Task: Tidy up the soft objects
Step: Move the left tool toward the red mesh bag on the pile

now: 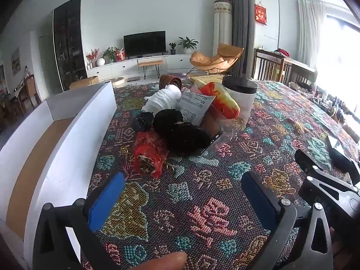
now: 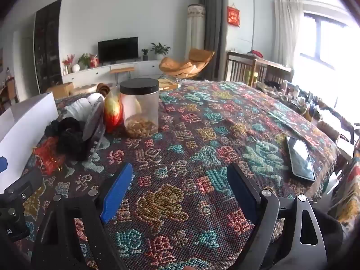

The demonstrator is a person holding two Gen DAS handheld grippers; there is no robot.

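Both hands are holding their tongs tilted down toward the worktop (image 1: pixel 202 202), which is wearing a woven patterned cloth. The left tongs (image 1: pixel 182 200) are standing wide open with nothing between the blue pads (image 1: pixel 105 200), only bare cloth; a fingertip (image 1: pixel 171 258) is showing at six o'clock in the left wrist view. The right tongs (image 2: pixel 177 193) are likewise gaping wide and empty, hovering over the cloth, and their black frame is peeking into the left wrist view at four o'clock.

The soft things are lying in a heap at twelve o'clock from the left tongs, well apart from the pads. Nearest is a red mesh bundle (image 1: pixel 149 154), its long axis running away from the camera, its frayed gold end pointing back toward six o'clock. Just behind it, touching, black fabric lumps (image 1: pixel 180 130) are sitting, and beyond them a white rolled cloth (image 1: pixel 165 100) is lying with its long axis slanting from seven to one o'clock. A white open box (image 1: pixel 74 123) is stretching along the nine o'clock side of the heap.

In the right wright view, a clear jar with a black lid (image 2: pixel 140 110) is standing upright at eleven o'clock, and a phone (image 2: pixel 300 157) is lying flat at two o'clock.
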